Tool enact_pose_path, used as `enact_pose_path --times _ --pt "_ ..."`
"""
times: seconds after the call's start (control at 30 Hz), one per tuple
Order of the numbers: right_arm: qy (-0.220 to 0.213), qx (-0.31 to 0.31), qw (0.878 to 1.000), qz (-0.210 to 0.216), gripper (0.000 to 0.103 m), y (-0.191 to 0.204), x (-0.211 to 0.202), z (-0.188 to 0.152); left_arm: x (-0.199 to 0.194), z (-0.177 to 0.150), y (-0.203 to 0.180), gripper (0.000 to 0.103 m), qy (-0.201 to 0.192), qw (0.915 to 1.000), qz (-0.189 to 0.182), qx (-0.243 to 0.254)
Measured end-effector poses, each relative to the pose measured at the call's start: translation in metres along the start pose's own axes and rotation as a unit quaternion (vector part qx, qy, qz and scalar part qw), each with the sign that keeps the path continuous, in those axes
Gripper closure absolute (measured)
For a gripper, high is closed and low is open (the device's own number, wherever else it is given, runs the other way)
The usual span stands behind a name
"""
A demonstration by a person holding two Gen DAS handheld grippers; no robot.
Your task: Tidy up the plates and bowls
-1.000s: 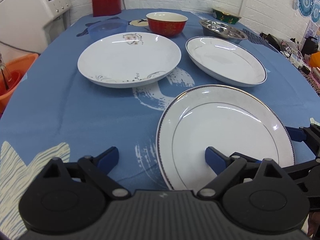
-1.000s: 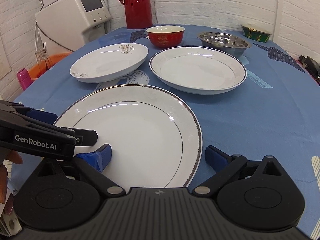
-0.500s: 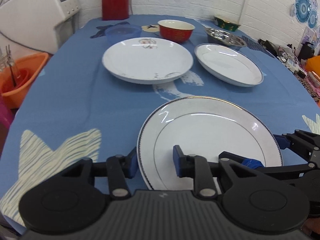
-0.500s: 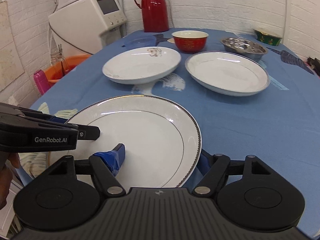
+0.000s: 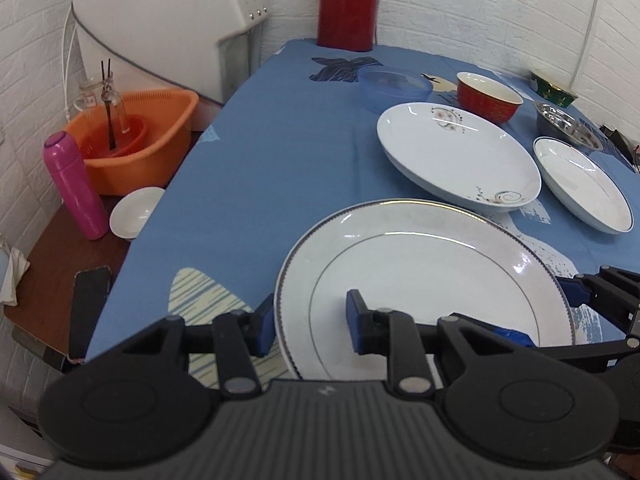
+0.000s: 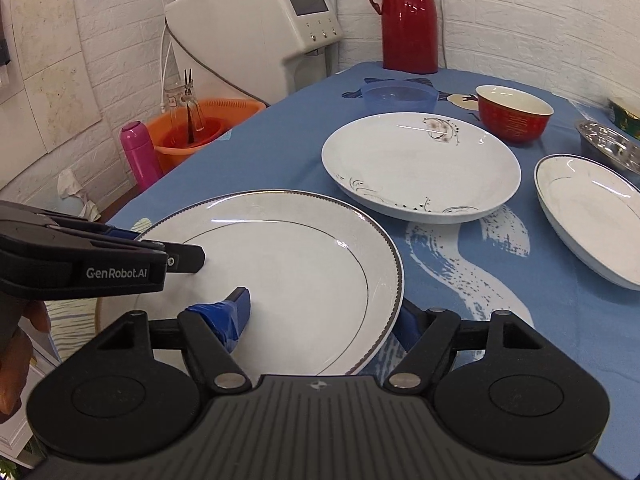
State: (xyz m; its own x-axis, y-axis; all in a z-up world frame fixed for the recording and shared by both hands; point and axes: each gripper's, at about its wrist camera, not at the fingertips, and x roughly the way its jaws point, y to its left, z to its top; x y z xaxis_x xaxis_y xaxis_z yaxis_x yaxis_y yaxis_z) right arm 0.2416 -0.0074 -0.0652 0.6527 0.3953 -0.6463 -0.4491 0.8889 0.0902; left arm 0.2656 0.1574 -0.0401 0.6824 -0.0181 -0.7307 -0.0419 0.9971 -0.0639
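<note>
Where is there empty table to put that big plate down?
Bare blue tablecloth lies left of the flowered plate, stretching toward the orange basin. It's crowded on the right: blue-rimmed plate, red bowl, steel bowl.

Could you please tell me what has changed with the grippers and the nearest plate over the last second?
Both jaws closed: the left hand-held gripper and the right hand-held gripper now each clamp the rim of the gold-rimmed plate, and it appears lifted and carried toward the table's left edge. The floral plate, blue-rimmed plate and red bowl stayed put on the table.
</note>
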Motion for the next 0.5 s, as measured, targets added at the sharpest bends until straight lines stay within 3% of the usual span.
enact_pose_path --times 0.23,0.27,0.3,0.33,0.5 --pt "0.006 -0.004 1.000 -0.001 0.038 -0.001 0.003 -0.006 0.005 -0.004 0.001 0.080 -0.001 0.9998 -0.012 -0.017" --pt "0.008 -0.003 1.000 0.001 0.038 -0.002 0.003 -0.005 0.005 -0.003 0.001 0.075 -0.001 0.9997 -0.017 -0.020" --pt "0.010 -0.001 1.000 0.004 0.040 -0.004 0.003 -0.004 0.005 -0.003 0.001 0.054 -0.001 0.9997 -0.019 -0.018" --pt "0.010 0.004 1.000 0.005 0.040 -0.007 0.002 -0.003 0.002 -0.002 -0.001 0.049 -0.006 0.9998 -0.014 -0.014" --pt "-0.024 0.039 0.999 -0.025 0.039 -0.022 -0.023 -0.001 -0.020 0.005 -0.005 0.049 -0.047 0.9988 0.006 -0.007"
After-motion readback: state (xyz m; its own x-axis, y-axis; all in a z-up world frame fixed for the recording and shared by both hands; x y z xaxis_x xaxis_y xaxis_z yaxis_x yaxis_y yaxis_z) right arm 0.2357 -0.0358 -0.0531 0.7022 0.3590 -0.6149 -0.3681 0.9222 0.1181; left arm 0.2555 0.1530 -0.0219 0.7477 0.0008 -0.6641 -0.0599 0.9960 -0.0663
